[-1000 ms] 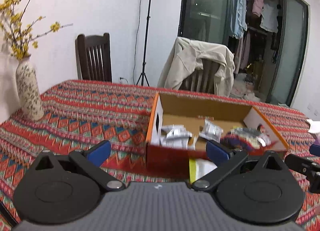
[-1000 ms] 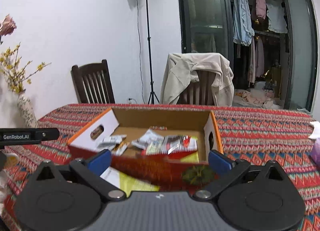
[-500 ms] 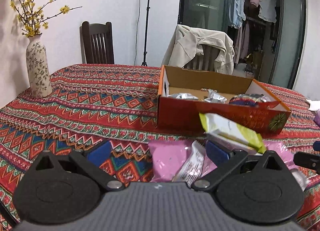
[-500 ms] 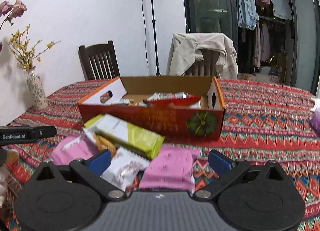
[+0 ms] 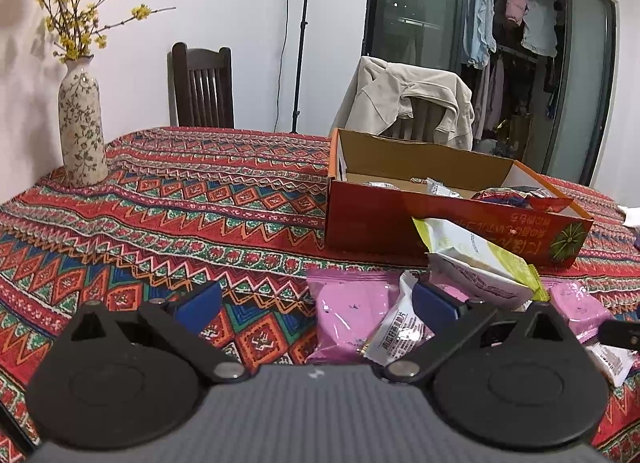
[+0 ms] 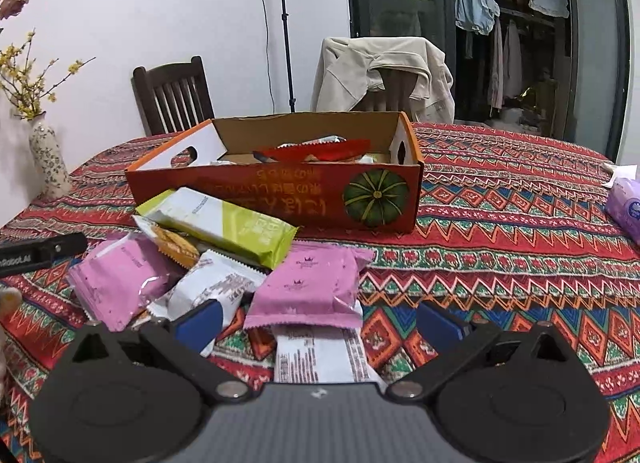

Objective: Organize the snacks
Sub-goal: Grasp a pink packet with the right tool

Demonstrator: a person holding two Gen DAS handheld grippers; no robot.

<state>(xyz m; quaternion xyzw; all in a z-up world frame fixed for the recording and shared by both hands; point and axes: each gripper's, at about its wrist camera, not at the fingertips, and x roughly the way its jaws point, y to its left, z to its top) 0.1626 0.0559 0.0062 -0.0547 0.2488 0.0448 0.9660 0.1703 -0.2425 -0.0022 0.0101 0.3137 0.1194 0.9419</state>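
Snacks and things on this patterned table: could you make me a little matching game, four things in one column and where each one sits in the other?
Things:
1. green and white packet
2. red wrapper
3. flowered vase
4. purple tissue pack

Places:
A. inside the orange box
B. far right of the table, away from the box
C. leaning on the box's front wall, on top of the loose pile
D. table's far left edge, by the wall

Pairs: 1-C, 2-A, 3-D, 4-B
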